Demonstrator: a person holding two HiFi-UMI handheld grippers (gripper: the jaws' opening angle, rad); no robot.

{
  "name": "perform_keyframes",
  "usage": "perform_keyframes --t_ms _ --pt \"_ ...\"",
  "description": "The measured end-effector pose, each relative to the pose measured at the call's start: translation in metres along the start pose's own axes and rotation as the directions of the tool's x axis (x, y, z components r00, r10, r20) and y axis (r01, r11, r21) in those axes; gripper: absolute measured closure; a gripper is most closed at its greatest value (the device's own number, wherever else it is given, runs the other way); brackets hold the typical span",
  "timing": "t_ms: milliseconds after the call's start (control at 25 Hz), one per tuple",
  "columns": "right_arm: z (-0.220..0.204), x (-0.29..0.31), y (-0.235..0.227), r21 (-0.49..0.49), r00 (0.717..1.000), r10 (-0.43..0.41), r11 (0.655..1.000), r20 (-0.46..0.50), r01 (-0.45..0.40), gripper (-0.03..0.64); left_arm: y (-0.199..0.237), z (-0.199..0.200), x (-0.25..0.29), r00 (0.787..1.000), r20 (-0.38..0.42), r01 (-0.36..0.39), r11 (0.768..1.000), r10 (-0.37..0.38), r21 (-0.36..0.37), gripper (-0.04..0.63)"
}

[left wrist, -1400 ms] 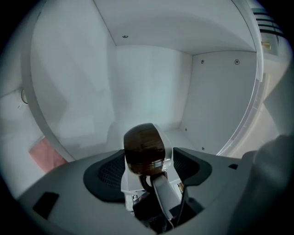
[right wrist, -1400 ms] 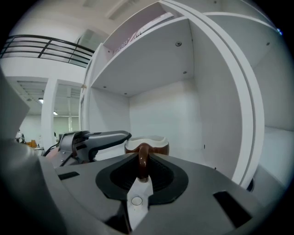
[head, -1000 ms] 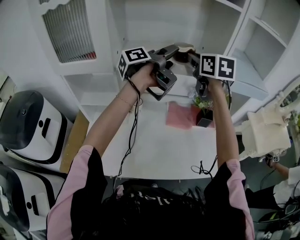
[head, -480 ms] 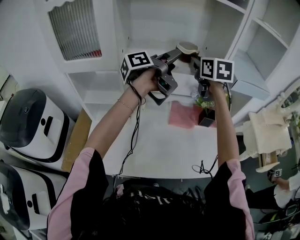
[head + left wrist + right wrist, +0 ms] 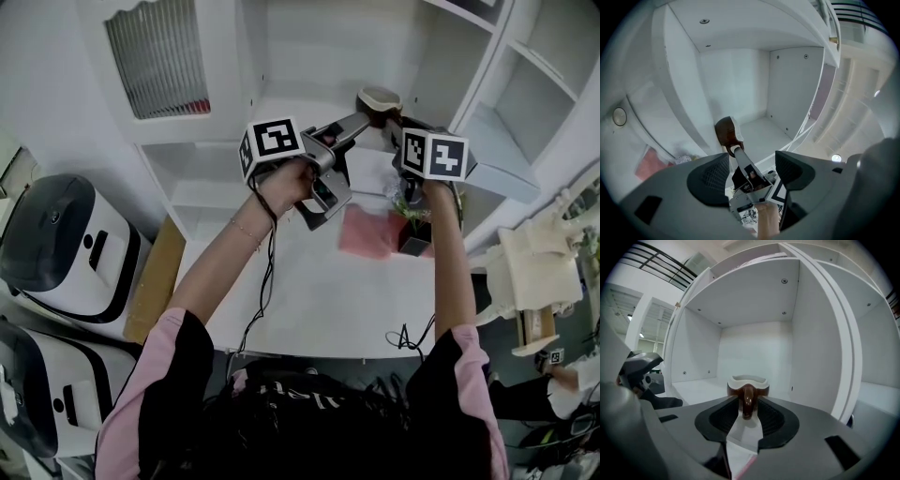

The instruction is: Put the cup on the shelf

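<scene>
Left tool [image 5: 751,163] jaws wide, just closing slightly, empty, right tool [image 5: 746,412] jaws clamped

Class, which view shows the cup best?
The right gripper view: the cup sits centred, its handle pinched between the jaws. The head view shows it small, from above; the left gripper view, its dark side.

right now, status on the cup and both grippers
Right gripper shut on cup handle, cup held at shelf opening. Left gripper open, jaws just eased in a little, nothing between them. No obstacle seen in the bay.
</scene>
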State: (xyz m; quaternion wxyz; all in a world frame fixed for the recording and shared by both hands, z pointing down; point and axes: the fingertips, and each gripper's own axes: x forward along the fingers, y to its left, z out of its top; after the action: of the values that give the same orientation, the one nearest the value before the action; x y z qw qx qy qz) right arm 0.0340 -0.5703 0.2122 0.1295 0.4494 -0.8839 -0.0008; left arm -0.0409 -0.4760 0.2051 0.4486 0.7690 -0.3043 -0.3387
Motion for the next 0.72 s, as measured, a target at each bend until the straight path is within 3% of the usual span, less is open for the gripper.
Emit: perform_keyframes --t_ms 360,520,720 --pt "-0.015 -0.057 0.033 0.015 0.992 0.037 0.999 0.124 -0.039 0.482 0.010 -0.039 -0.055 0.998 -0.051 0.035 0.995 -0.031 0.092 0.305" --pt "-0.057 -0.085 0.067 0.094 0.982 0.073 0.992 0.172 -0.090 0.482 0.033 -0.061 -0.089 0.998 -0.065 0.003 0.986 0.008 0.167 0.316" --pt "-0.133 -0.104 0.118 0.189 0.985 0.108 0.973 0.135 -0.132 0.482 0.072 -0.089 -0.138 0.992 -0.081 -0.069 0.952 0.097 0.298 0.327"
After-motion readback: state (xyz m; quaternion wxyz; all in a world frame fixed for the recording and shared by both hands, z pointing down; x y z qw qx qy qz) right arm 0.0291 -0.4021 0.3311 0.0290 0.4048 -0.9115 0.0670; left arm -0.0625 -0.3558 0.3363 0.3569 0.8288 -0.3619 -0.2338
